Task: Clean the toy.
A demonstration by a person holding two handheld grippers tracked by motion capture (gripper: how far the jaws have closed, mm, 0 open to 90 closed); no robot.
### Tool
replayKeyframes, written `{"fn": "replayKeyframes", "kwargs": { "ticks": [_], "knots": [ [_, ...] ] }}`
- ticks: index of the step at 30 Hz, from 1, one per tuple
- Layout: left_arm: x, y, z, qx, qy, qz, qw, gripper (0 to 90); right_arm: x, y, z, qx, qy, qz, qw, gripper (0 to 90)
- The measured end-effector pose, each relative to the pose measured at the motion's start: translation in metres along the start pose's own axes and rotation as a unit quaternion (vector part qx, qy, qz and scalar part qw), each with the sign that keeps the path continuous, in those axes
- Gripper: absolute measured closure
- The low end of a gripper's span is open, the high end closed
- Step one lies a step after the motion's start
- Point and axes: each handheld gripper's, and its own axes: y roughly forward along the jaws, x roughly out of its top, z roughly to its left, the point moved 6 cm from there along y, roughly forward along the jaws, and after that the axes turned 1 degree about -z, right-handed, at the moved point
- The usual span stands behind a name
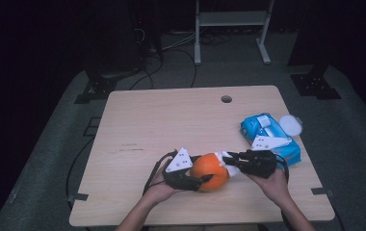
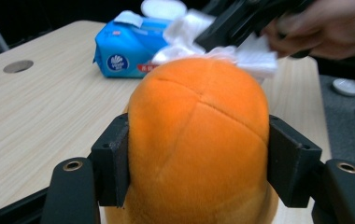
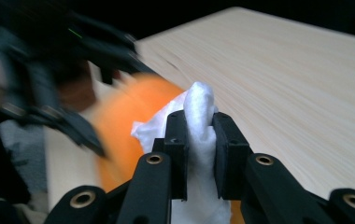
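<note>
the left gripper [image 2: 199,163] has its jaws clamped on the orange plush ball [image 2: 199,140] over the worktop [image 1: 171,120]. the right gripper [image 3: 199,140] pinches a white tissue [image 3: 199,121], which touches the ball's top.

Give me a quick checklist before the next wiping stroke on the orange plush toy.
1. Left gripper grip on the orange plush toy: pads press both of its sides. Ok.
2. Right gripper grip on the white tissue: pinched between the pads, with a tuft sticking out above them. Ok.
3. Tissue contact with the toy: in the left gripper view it lies on the toy's far top edge. Ok.
4. Toy supported on the wooden table: its underside is hidden. Cannot tell.
5. Spare tissues: blue tissue pack sits on the table just beyond the right gripper. Ok.
</note>
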Motion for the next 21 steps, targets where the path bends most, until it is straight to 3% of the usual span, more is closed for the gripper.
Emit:
{"fn": "replayKeyframes", "kwargs": {
  "ticks": [2, 4, 9, 13, 18, 20, 21],
  "knots": [
    [0.000, 0.002, 0.000, 0.003, -0.008, -0.001, 1.0000, 33.8, 0.008, 0.001, 0.013, 0.024, -0.009, -0.011, 0.9996, 76.9],
    [0.001, 0.001, 0.000, 0.004, -0.006, 0.003, 1.0000, 33.7, 0.010, 0.005, 0.020, 0.016, -0.032, -0.005, 0.9993, 76.9],
    [0.001, 0.002, -0.005, -0.012, -0.007, 0.005, 0.9999, 30.2, -0.001, 0.006, 0.003, 0.006, -0.013, 0.005, 0.9999, 76.9],
    [0.002, 0.001, -0.005, -0.047, -0.030, -0.010, 0.9984, 19.8, -0.007, 0.002, -0.006, -0.012, -0.009, 0.011, 0.9998, 76.9],
    [-0.009, 0.011, 0.001, -0.026, -0.019, 0.001, 0.9995, 9.0, -0.009, 0.002, -0.014, -0.018, 0.004, 0.006, 0.9998, 76.9],
    [-0.012, 0.015, -0.001, -0.020, -0.013, 0.003, 0.9997, 8.8, -0.009, 0.003, -0.015, -0.019, 0.007, 0.004, 0.9998, 76.9],
    [-0.011, 0.014, -0.002, -0.013, -0.012, 0.002, 0.9998, 13.5, -0.009, 0.004, -0.015, -0.020, 0.007, 0.004, 0.9998, 76.9]
  ]
}}
